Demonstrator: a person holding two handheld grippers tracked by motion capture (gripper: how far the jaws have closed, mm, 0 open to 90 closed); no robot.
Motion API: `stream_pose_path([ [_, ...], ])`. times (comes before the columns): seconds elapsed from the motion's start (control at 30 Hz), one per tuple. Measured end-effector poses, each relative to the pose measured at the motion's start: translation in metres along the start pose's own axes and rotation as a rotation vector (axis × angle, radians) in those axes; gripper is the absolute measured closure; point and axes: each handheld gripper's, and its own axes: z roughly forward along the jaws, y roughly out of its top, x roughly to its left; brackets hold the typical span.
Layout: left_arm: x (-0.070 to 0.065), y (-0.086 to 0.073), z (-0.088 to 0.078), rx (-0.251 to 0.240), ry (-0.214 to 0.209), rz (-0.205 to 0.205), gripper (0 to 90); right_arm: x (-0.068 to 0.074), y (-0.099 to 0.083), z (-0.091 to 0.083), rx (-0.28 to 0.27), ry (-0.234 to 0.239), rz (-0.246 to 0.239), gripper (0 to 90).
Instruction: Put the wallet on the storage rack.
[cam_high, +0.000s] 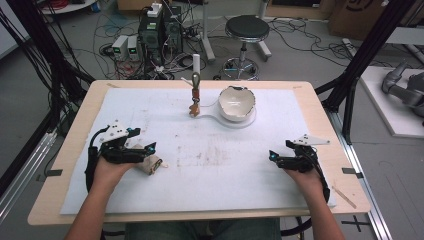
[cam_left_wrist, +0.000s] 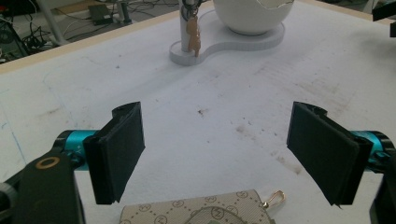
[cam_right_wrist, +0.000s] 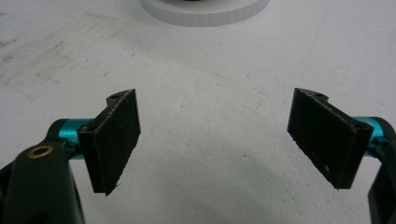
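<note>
Beige pouch (cam_left_wrist: 201, 210) lies just below my left tool (cam_left_wrist: 215, 154), jaws wide; I should lower squarely over it before closing. Right tool (cam_right_wrist: 215, 144) gapes idle.

**Robotics lab workspace**

Wooden table (cam_high: 70, 150) under a stained white mat (cam_high: 210, 170), framed by black metal rigging (cam_high: 367, 50). Behind, on a grey concrete floor: computer towers (cam_high: 160, 30), tangled cables (cam_high: 115, 30), a round black stool (cam_high: 247, 29), a grey robot arm (cam_high: 405, 87) lying at right.
</note>
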Motion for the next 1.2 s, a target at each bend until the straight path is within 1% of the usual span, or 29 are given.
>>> stream_pose_path([
  [0.13, 0.003, -0.003, -0.008, 0.008, 0.017, 0.008, 19.0, 0.006, 0.004, 0.002, -0.006, 0.012, -0.013, 17.4],
  [0.23, 0.005, -0.004, -0.013, 0.001, 0.029, 0.002, 19.1, 0.011, 0.008, 0.004, -0.008, 0.019, -0.035, 17.3],
  [0.37, 0.006, -0.005, -0.018, 0.001, 0.037, 0.001, 19.0, 0.017, 0.010, 0.005, -0.012, 0.037, -0.047, 17.4],
  [0.47, 0.007, -0.008, -0.023, 0.003, 0.042, 0.001, 19.0, 0.020, 0.013, 0.007, -0.015, 0.045, -0.052, 17.3],
  [0.53, 0.008, -0.011, -0.028, 0.002, 0.047, -0.001, 19.1, 0.023, 0.016, 0.009, -0.020, 0.053, -0.045, 17.3],
  [0.57, 0.009, -0.012, -0.031, 0.002, 0.051, -0.002, 19.0, 0.024, 0.018, 0.010, -0.023, 0.053, -0.053, 17.3],
  [0.67, 0.012, -0.017, -0.039, 0.001, 0.055, -0.007, 19.1, 0.029, 0.023, 0.015, -0.026, 0.067, -0.045, 17.3],
  [0.7, 0.013, -0.019, -0.042, 0.002, 0.057, -0.012, 19.0, 0.031, 0.025, 0.018, -0.028, 0.071, -0.051, 17.3],
  [0.87, 0.016, -0.028, -0.057, 0.007, 0.071, -0.022, 19.0, 0.042, 0.036, 0.027, -0.030, 0.093, -0.063, 17.3],
  [0.93, 0.015, -0.031, -0.062, 0.005, 0.074, -0.025, 19.1, 0.046, 0.040, 0.031, -0.040, 0.105, -0.071, 17.3],
  [1.0, 0.014, -0.033, -0.068, 0.007, 0.077, -0.021, 19.1, 0.051, 0.043, 0.034, -0.035, 0.117, -0.068, 17.3],
  [1.07, 0.014, -0.037, -0.074, 0.005, 0.080, -0.023, 19.1, 0.056, 0.048, 0.039, -0.043, 0.131, -0.077, 17.3],
  [1.13, 0.013, -0.039, -0.079, 0.003, 0.079, -0.017, 19.0, 0.063, 0.052, 0.043, -0.034, 0.145, -0.092, 17.3],
  [1.2, 0.014, -0.042, -0.083, 0.007, 0.082, -0.018, 19.0, 0.070, 0.055, 0.047, -0.045, 0.158, -0.097, 17.3],
])
